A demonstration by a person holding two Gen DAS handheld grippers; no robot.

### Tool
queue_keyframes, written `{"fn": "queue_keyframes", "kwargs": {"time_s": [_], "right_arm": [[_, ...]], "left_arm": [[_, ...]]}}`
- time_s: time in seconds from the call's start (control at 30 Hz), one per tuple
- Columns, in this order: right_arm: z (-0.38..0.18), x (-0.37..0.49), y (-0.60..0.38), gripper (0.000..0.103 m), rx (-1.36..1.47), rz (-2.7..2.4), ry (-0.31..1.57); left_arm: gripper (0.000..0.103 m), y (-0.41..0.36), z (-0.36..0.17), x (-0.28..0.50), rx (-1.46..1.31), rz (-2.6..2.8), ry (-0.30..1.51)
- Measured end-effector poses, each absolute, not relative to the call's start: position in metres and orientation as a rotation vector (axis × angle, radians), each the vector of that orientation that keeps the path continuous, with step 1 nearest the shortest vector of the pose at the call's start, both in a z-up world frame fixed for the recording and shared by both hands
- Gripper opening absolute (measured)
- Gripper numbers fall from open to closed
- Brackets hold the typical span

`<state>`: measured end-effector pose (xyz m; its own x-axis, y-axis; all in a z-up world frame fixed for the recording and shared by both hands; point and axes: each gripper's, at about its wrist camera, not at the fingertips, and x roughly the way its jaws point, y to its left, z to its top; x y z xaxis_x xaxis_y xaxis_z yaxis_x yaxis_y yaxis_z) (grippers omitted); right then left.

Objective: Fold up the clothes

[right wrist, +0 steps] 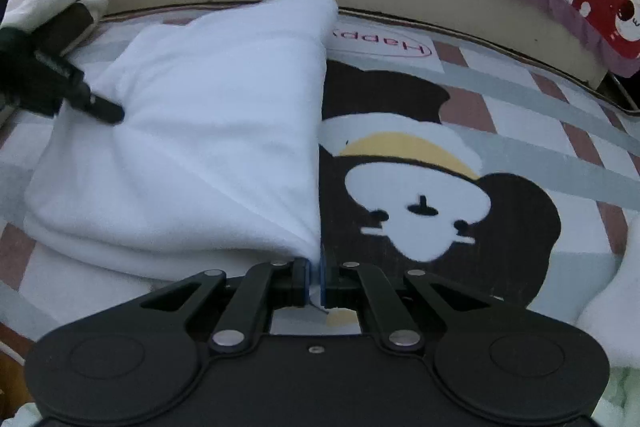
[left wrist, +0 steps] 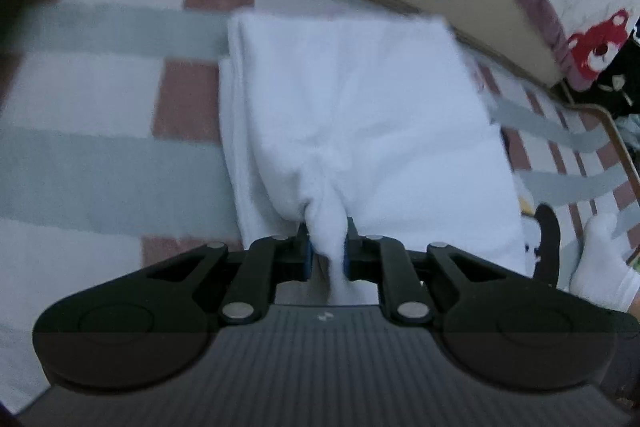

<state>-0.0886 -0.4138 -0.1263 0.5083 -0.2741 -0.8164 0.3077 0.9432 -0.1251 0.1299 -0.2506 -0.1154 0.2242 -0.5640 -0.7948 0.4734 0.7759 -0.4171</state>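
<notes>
Checked mat (right wrist: 520, 99) | our left gripper (left wrist: 327, 241) and right gripper (right wrist: 318, 277) each clamp near edge of cloth (right wrist: 208, 131) | soft, light, floppy; we'd hold corners.

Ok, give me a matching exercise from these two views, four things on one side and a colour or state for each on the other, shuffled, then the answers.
Things:
1. white garment
2. left gripper
3. mat
4. bear on the bedsheet

States or colours:
A. red
B. checked in grey, white and pink
C. folded over, pinched at two edges
D. shut on bunched cloth

Pairs: 1-C, 2-D, 3-B, 4-A. The right gripper pinches the garment's other edge.
</notes>
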Motion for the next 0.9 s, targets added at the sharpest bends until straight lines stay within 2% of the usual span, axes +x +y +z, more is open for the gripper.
{"fn": "queue_keyframes", "kwargs": {"time_s": [0.1, 0.17, 0.23, 0.27, 0.3, 0.33, 0.47, 0.53, 0.57, 0.6, 0.73, 0.8, 0.9], "right_arm": [[-0.132, -0.087, -0.406, 0.005, -0.022, -0.363, 1.034], [-0.130, -0.084, -0.401, 0.010, -0.041, -0.353, 1.041], [-0.121, -0.079, -0.395, 0.026, -0.027, -0.314, 1.000], [-0.117, -0.076, -0.393, 0.032, -0.020, -0.295, 0.980], [-0.112, -0.074, -0.390, 0.047, -0.013, -0.276, 0.959], [-0.108, -0.071, -0.388, 0.052, -0.006, -0.257, 0.938], [-0.090, -0.061, -0.377, 0.051, 0.022, -0.180, 0.855], [-0.090, -0.049, -0.390, 0.051, 0.108, -0.186, 0.828], [-0.091, -0.045, -0.399, 0.051, 0.169, -0.182, 0.817], [-0.095, -0.043, -0.409, 0.051, 0.231, -0.166, 0.820], [-0.122, -0.046, -0.430, 0.050, 0.314, -0.109, 0.954], [-0.136, -0.054, -0.428, 0.050, 0.218, -0.092, 1.058], [-0.141, -0.058, -0.431, 0.050, 0.206, -0.075, 1.096]], "left_arm": [[0.016, -0.236, -0.106, 0.123, -0.092, -0.670, 1.153], [0.017, -0.218, -0.097, 0.112, -0.113, -0.669, 1.157], [0.021, -0.202, -0.087, 0.098, -0.136, -0.694, 1.143], [0.026, -0.202, -0.086, 0.092, -0.126, -0.712, 1.148], [0.032, -0.202, -0.085, 0.085, -0.117, -0.730, 1.153], [0.034, -0.202, -0.084, 0.079, -0.107, -0.748, 1.157], [0.046, -0.234, -0.105, 0.065, 0.009, -0.816, 1.240], [0.034, -0.245, -0.117, 0.059, 0.130, -0.802, 1.233], [0.011, -0.249, -0.118, 0.056, 0.202, -0.789, 1.197], [0.007, -0.250, -0.115, 0.052, 0.259, -0.791, 1.161], [0.004, -0.222, -0.101, 0.053, 0.123, -0.777, 1.153], [0.004, -0.206, -0.101, 0.051, 0.063, -0.759, 1.182], [0.005, -0.220, -0.105, 0.040, 0.169, -0.749, 1.191]]}}
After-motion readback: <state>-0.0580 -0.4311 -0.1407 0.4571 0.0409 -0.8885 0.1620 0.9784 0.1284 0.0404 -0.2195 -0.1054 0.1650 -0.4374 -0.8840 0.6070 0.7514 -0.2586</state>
